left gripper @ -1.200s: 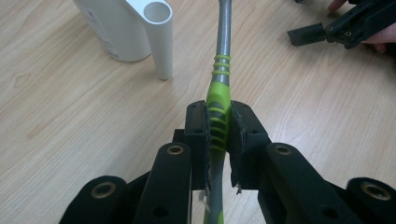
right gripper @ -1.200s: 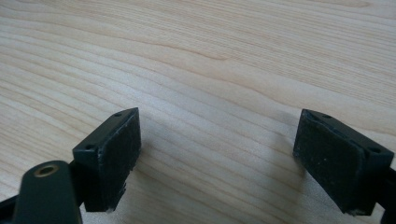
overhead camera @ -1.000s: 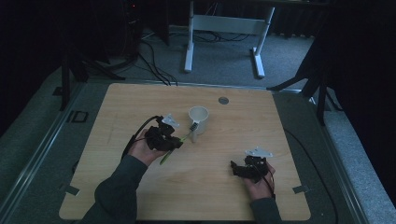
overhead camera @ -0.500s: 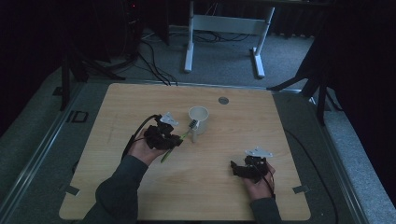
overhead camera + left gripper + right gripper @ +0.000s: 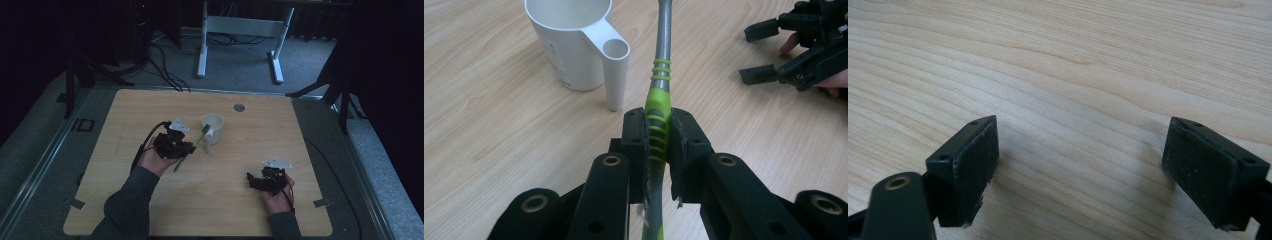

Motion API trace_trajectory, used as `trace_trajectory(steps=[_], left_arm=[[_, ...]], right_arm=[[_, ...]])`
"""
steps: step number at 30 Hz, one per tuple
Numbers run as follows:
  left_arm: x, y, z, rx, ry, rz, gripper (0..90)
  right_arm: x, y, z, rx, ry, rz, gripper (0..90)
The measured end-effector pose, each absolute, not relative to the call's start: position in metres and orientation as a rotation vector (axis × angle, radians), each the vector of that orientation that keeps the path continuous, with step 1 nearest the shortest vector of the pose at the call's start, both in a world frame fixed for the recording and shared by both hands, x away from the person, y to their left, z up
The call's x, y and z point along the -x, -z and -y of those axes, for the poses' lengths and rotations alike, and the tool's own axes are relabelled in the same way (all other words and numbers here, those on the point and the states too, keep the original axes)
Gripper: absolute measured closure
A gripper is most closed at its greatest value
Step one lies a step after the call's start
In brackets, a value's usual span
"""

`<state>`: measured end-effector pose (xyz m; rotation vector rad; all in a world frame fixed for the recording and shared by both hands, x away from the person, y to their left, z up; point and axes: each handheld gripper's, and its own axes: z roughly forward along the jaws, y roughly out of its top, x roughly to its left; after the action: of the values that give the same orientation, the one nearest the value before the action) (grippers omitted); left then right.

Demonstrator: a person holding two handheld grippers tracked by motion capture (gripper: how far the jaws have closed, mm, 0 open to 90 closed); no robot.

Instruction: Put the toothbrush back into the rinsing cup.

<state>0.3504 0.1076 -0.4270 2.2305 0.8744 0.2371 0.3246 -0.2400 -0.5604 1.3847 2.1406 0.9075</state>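
A green and grey toothbrush (image 5: 659,107) is clamped by its green grip in my left gripper (image 5: 658,125), left of the table's middle (image 5: 189,148). The grey shaft points up and away toward the white cup (image 5: 569,45), passing just right of the cup's hollow tube handle (image 5: 616,70). In the high view the brush head (image 5: 205,129) sits close beside the cup (image 5: 212,127); whether they touch I cannot tell. My right gripper (image 5: 1080,165) rests low over bare wood near the front right (image 5: 251,181), open with nothing between its pads (image 5: 973,165).
A small grey round disc (image 5: 239,107) lies on the wooden table (image 5: 300,135) behind the cup. A white desk frame (image 5: 240,30) and cables stand on the floor beyond the far edge. Bare wood lies between the two hands.
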Motion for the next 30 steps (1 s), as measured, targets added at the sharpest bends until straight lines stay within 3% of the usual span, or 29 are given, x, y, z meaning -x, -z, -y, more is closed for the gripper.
trace_trajectory(steps=[30], left_arm=[[-0.3522,0.4244,-0.1163,-2.122,-0.229,-0.879,78.9]], right_arm=[[-0.3246,0.5604,0.2400,-1.385,-0.908,-2.140,14.7]])
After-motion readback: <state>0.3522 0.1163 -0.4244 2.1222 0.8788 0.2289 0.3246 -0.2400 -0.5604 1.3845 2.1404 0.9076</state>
